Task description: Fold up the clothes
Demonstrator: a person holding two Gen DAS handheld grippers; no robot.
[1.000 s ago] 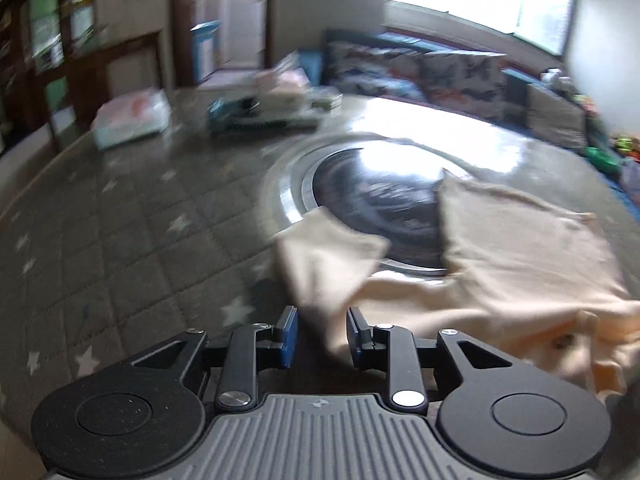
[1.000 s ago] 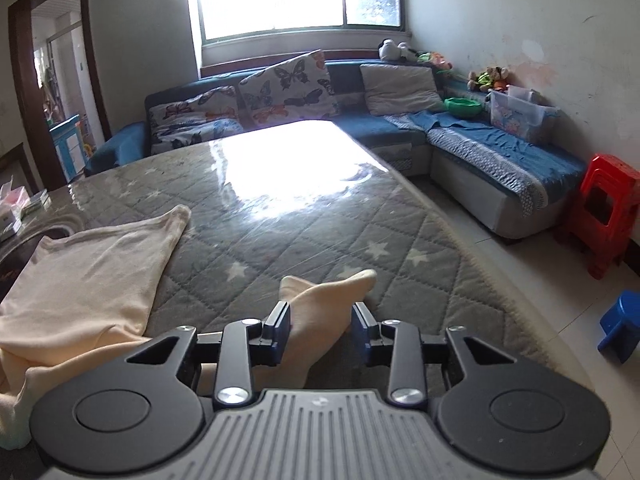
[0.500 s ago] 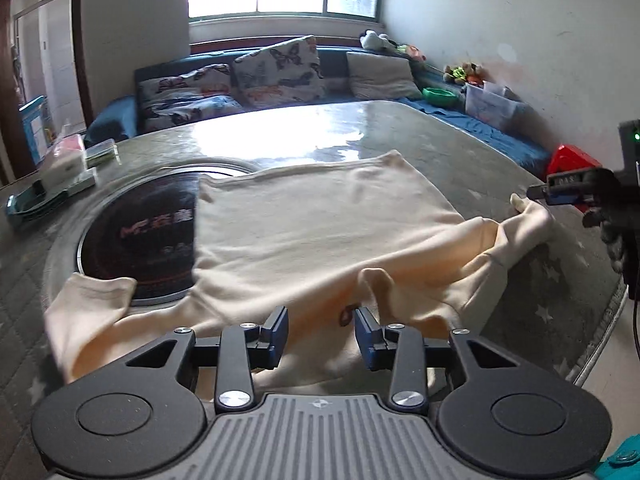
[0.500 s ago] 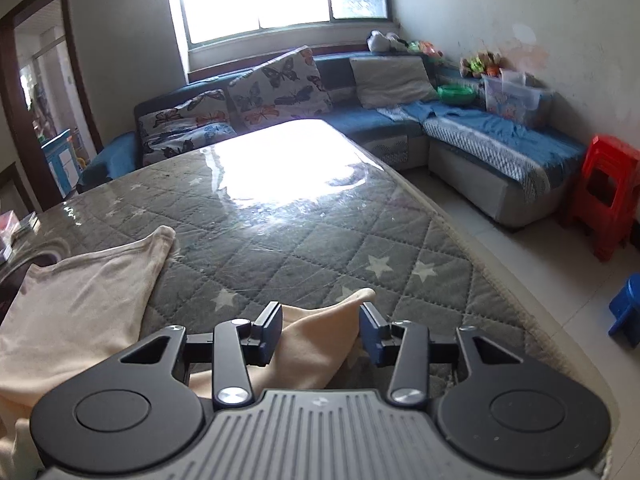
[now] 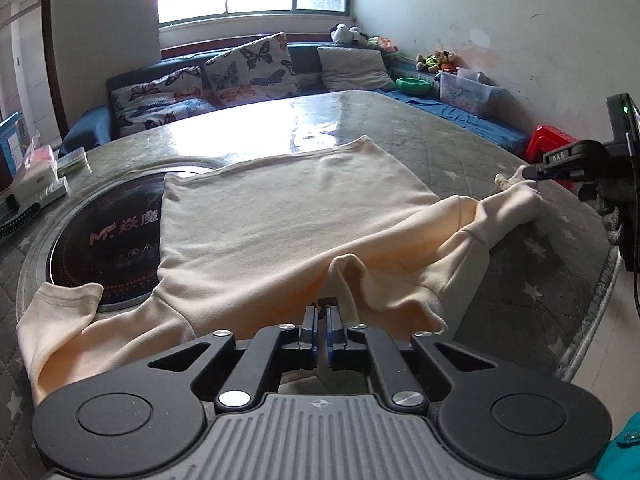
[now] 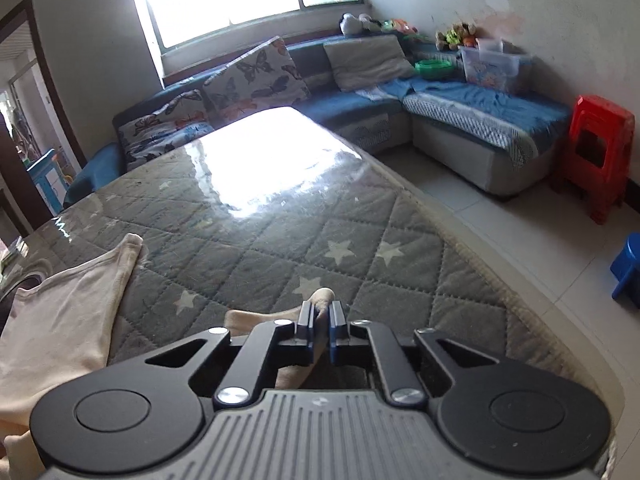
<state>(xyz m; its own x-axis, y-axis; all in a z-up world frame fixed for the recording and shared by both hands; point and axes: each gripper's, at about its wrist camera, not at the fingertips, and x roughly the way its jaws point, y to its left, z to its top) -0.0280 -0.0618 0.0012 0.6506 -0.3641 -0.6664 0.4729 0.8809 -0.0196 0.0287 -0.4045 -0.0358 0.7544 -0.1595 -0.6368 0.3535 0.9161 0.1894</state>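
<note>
Already both pinch the cream shirt (image 5: 288, 216): left hand-held gripper (image 5: 322, 312) at its neckline, right hand-held gripper (image 6: 320, 314) on a sleeve; uneven pulling could tug the thin sleeve grip loose.

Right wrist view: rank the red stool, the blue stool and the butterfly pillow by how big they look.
1. butterfly pillow
2. red stool
3. blue stool, cut off by the frame edge, so its rank is unsure.
</note>
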